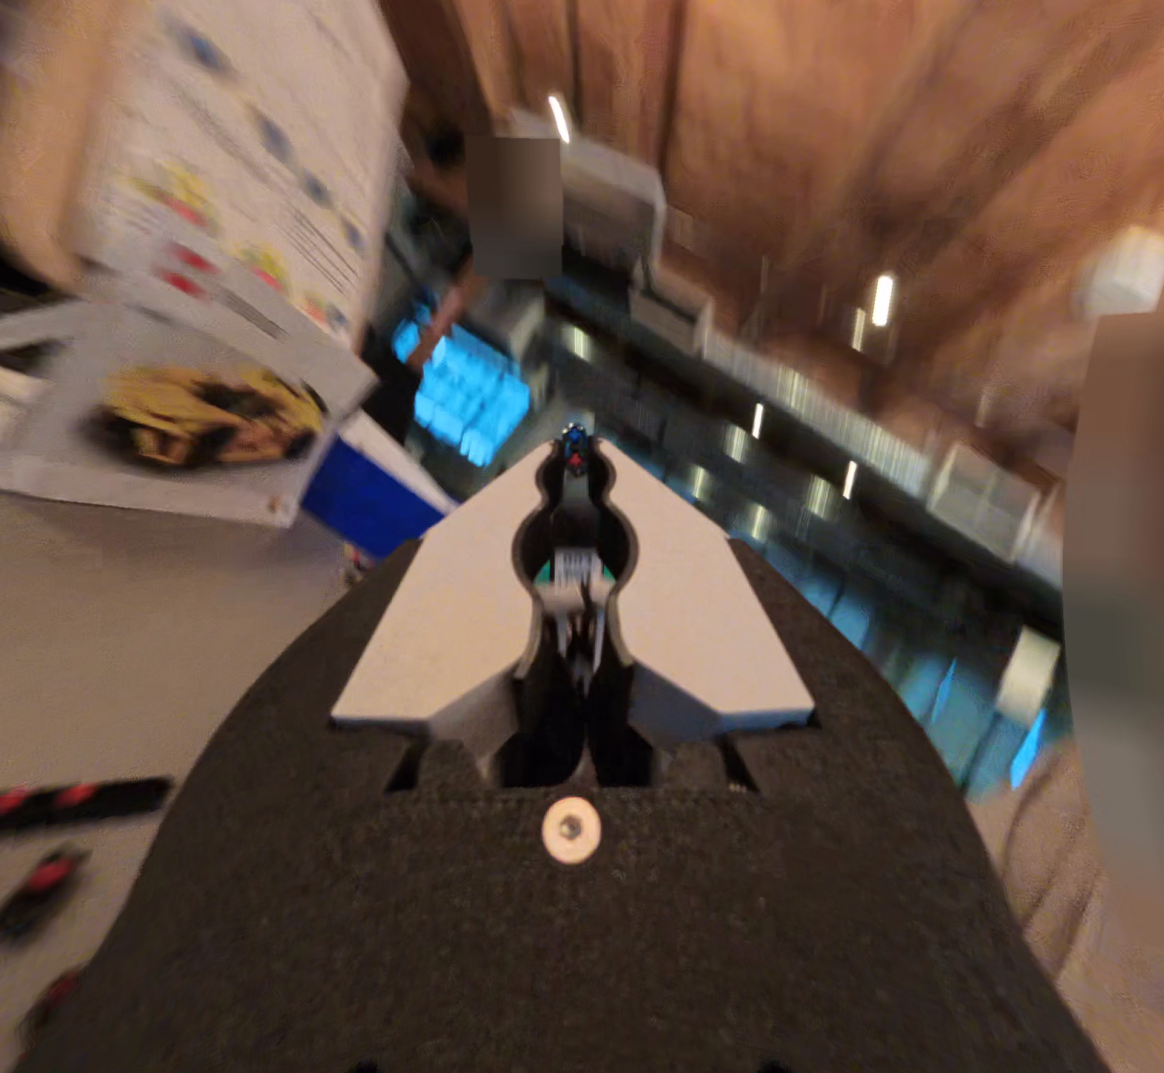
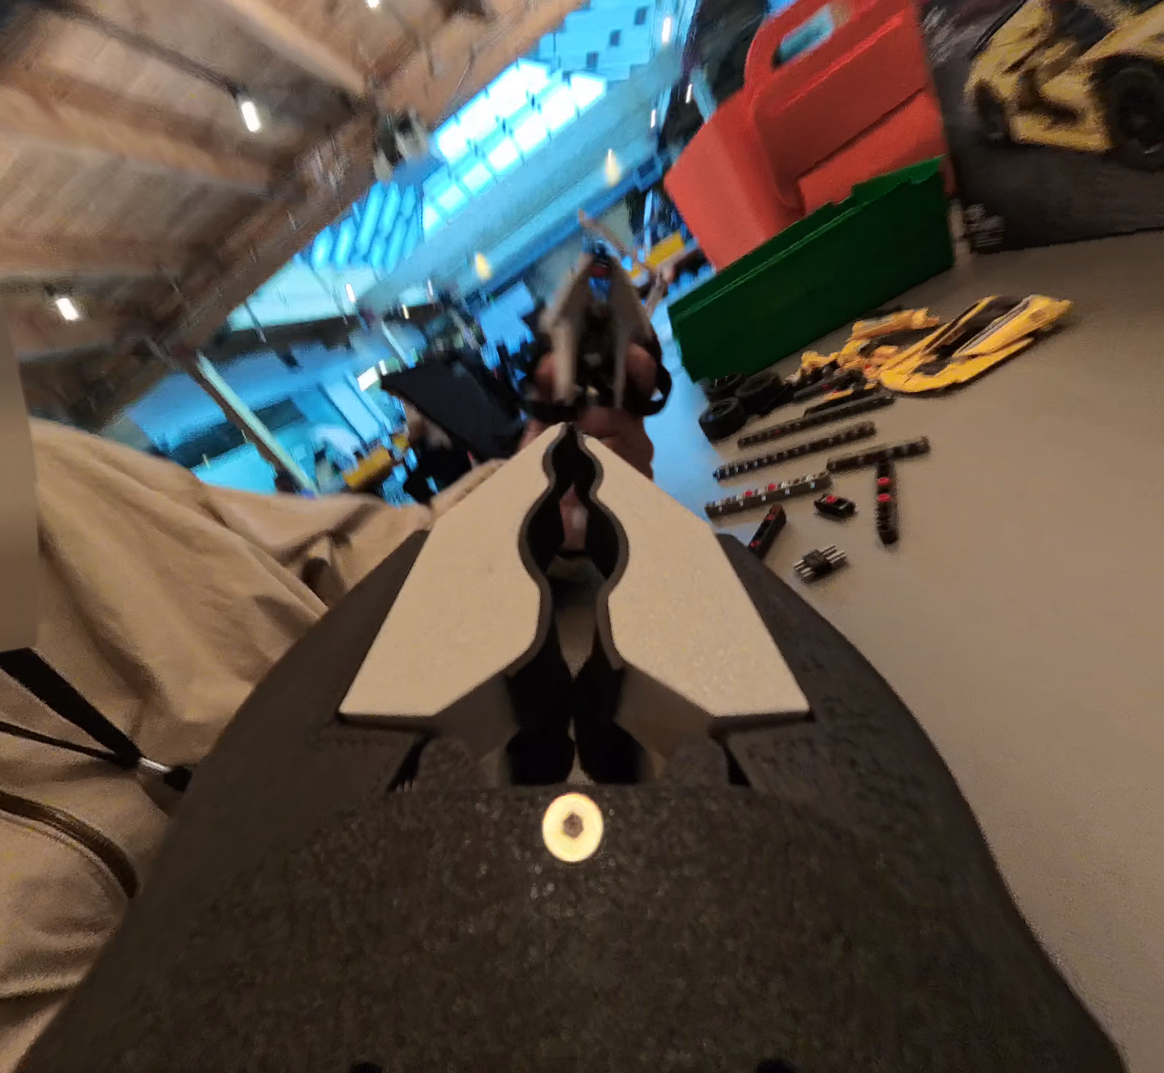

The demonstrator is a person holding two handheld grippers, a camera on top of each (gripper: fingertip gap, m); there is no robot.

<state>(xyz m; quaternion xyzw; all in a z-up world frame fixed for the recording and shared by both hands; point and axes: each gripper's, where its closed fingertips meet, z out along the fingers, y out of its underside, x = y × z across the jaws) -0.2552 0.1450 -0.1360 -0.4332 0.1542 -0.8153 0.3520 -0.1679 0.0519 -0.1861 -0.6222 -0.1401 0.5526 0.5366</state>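
My left gripper [image 1: 574, 444] is raised off the table with its jaws together on a small black building-toy piece [image 1: 574, 456] that has a blue and a red pin and sticks out at the tips. The view is motion-blurred. My right gripper [image 2: 570, 432] is shut, its tips touching with nothing seen between them, and it is held above the grey table [image 2: 1008, 633]. It points at the left gripper [image 2: 589, 343], which shows farther off in a hand. Black beams with red pins [image 2: 812, 457] lie to the right.
Yellow car body parts [image 2: 932, 343] and black wheels [image 2: 730, 406] lie on the table. A green case [image 2: 812, 280] and a red case [image 2: 819, 117] stand behind them. A box picturing a yellow car [image 1: 208, 413] stands at the left, black beams [image 1: 75, 797] below it. A person's beige clothing [image 2: 157, 570] is at the left.
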